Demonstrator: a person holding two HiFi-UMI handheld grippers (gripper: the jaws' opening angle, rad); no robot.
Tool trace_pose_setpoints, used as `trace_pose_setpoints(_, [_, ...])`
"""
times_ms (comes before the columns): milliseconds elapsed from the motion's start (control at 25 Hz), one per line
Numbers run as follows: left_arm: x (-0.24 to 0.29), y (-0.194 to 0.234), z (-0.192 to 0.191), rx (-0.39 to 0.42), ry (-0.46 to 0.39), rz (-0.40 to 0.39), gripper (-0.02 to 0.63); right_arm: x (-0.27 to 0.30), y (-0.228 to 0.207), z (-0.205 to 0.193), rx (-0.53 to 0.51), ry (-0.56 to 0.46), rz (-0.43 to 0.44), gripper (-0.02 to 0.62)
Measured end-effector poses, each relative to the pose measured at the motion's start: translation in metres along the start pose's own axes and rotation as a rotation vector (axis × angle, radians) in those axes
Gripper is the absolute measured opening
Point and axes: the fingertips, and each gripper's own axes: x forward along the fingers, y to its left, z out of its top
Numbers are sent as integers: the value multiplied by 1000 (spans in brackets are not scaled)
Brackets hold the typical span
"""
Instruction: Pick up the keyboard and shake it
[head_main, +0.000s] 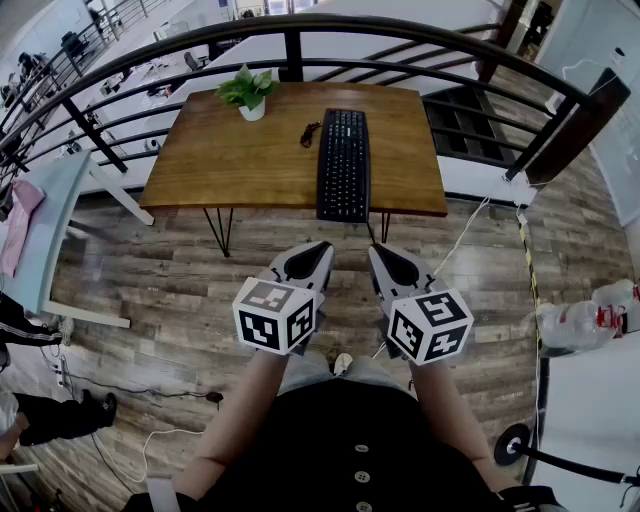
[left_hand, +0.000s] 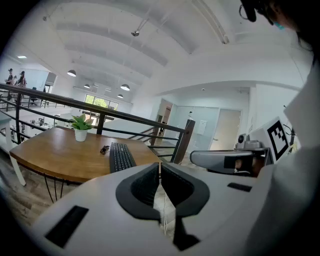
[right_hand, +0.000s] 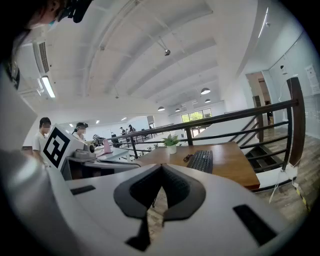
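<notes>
A black keyboard (head_main: 344, 163) lies lengthwise on the wooden table (head_main: 220, 160), right of centre, its near end at the table's front edge. It also shows in the left gripper view as the keyboard (left_hand: 120, 156) and in the right gripper view as the keyboard (right_hand: 201, 161). My left gripper (head_main: 322, 247) and right gripper (head_main: 377, 250) hang side by side over the floor, short of the table, both shut and empty. In their own views the left gripper (left_hand: 159, 165) and right gripper (right_hand: 161, 168) have their jaws pressed together.
A potted plant (head_main: 247, 92) stands at the table's far edge, with a small dark cable bundle (head_main: 310, 132) left of the keyboard. A black railing (head_main: 300, 25) curves behind the table. A plastic bottle (head_main: 580, 320) lies at the right. A white cable (head_main: 460, 240) trails across the wooden floor.
</notes>
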Motion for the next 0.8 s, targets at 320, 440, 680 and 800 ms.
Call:
trace_pose_setpoints(320, [-2,14,6,20,-22,51,25,0,-5,-2,-6,-2,-27,26])
trace_pose_setpoints(440, [-3,20,6,22,-22,87,25,0,-10,-2,-19,5,-48,26])
trace_pose_setpoints(680, [-2,26,1,42,-18,125,25,-4,-33,-3,-25,15,-101,28])
trace_pose_setpoints(800, [1,26,2,58,-27,118,25,-6,-43,-3,-28,18,-79,28])
